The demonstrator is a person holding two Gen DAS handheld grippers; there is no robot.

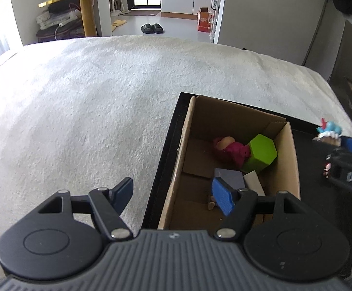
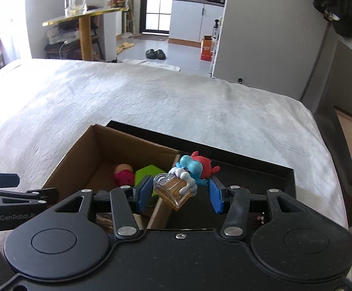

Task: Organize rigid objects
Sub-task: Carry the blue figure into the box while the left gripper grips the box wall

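Right gripper point(image 2: 179, 195) jaws clamp a blue figurine point(image 2: 188, 169); left gripper point(image 1: 173, 194) jaws gape wide, empty, over cardboard box point(image 1: 294, 160).

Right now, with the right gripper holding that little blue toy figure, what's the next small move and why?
Probably carry the blue toy figure a little left, over the open cardboard box, then release. The right gripper holds it above the box's right wall, partly over the black tray; other toys already lie inside the box.

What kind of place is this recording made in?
Most likely a lived-in home, perhaps a small apartment: the work surface looks like a bed under a pale cover, slippers lie on the floor, and a kitchen counter crowded with pots shows behind.
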